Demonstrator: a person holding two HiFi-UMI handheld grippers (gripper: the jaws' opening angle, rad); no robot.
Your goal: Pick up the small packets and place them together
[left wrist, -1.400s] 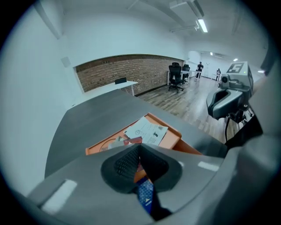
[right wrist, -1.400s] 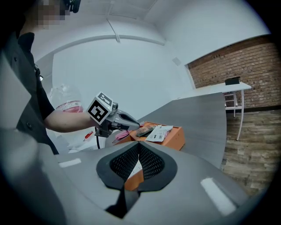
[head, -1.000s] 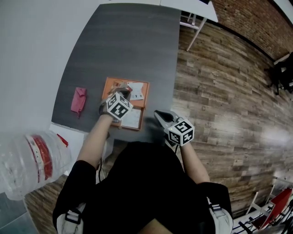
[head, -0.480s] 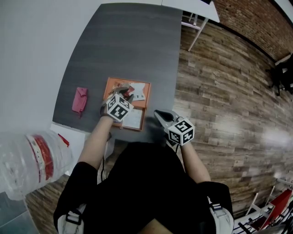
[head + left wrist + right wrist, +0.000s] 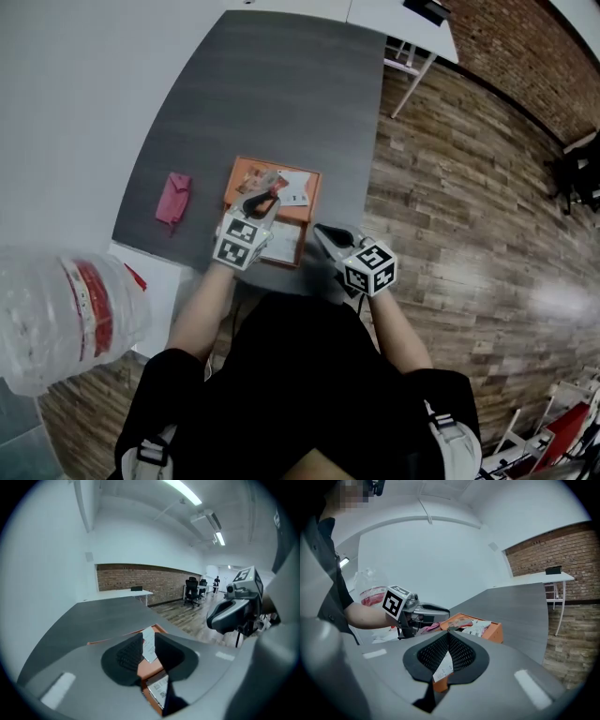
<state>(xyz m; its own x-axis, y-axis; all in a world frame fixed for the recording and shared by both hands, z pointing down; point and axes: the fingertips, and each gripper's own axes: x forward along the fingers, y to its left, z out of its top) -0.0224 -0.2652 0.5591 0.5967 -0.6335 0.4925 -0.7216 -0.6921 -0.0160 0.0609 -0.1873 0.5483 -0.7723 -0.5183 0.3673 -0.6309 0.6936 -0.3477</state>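
Head view: both grippers sat at the near edge of the grey table. The left gripper was over the orange tray, and the right gripper was just right of it. From up there you couldn't really make out either set of jaws. The loose packets in the tray were just pale blobs, partly hidden under the left gripper. A pink pouch lay well left of the tray, and a plastic bottle got cut off at the left edge.

Left gripper view: the jaws were narrowly apart, having just been closing, with a white packet showing in the gap. Couldn't tell if the pads touched it.

Right gripper view showed what the head view hid: jaws pinched together on a small packet, its lower end hanging out below the pads, with the tray just beyond.
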